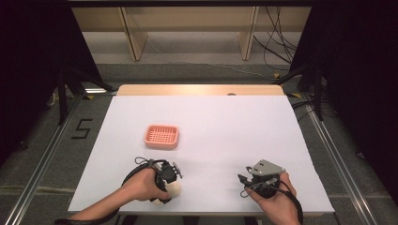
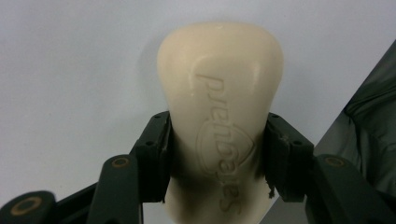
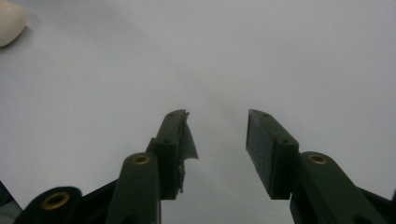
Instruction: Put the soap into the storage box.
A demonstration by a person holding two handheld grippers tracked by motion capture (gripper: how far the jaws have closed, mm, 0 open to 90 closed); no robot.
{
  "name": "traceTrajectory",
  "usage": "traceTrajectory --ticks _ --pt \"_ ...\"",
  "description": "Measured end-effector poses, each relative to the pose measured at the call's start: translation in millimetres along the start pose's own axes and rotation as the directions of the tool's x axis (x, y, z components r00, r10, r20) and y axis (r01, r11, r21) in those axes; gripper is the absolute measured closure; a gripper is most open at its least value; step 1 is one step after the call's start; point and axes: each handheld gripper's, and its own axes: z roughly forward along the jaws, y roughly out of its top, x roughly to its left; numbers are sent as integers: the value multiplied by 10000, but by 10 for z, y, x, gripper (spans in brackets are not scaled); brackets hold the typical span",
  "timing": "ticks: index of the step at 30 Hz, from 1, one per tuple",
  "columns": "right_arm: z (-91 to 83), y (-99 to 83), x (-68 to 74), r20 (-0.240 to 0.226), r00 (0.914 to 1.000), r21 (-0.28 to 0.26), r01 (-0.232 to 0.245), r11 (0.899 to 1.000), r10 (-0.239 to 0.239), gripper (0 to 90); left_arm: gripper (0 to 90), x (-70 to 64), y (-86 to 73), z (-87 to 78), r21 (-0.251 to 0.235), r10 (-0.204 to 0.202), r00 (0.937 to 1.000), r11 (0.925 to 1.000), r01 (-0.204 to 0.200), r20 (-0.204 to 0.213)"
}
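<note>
Soap bar [image 2: 219,116], cream, embossed lettering on its face, sits clamped between the jaws of the left gripper [image 2: 217,154]; pads press both long flanks about midway, rounded end poking out past the tips. High view puts that left gripper [image 1: 170,187] close to the table's [image 1: 225,122] near edge, left of centre, with the bar [image 1: 173,189] low over the white surface; contact with the surface cannot be told.

Right gripper [image 3: 217,135] stands moderately parted, nothing between the jaws, over bare table near the near edge, right of centre [image 1: 244,180]. One pad lining looks frayed and curled at the tip.

Pink basket [image 1: 162,136], shallow, slotted floor, lies farther in toward the middle, left of centre, well apart from both grippers. Nothing in it.

Judgement: step in hand is carrying the soap to the basket. To do it well:
- keep the squeeze steady; soap is slick and tapers, so it may slide forward
- lift clear of the surface before travelling
- lower flat inside the rim, then release.
</note>
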Motion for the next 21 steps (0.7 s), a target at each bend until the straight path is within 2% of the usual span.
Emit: traceTrajectory --ticks 10,13,14,17,18,21 --pt "-2 -2 1 8 10000 21 -36 10000 36 581 480 23 -4 -51 3 284 9995 9996 -284 -101" --pt "-1 0 -2 29 10000 -21 22 10000 -22 581 481 22 -4 -39 94 209 9998 9997 -209 -35" --pt "-2 2 6 42 9999 -42 -95 9999 95 581 480 30 -2 -34 130 224 9997 9997 -224 3" --pt "-1 1 7 37 10000 -34 -69 10000 69 579 479 44 3 -7 266 40 9999 9996 -43 117" --pt "1 -2 4 -12 10000 35 -33 10000 34 579 478 45 10 -6 258 -165 9997 9995 161 160" --pt "1 -3 2 -7 10000 46 -43 10000 43 578 473 53 22 -1 161 -173 9998 9997 172 58"
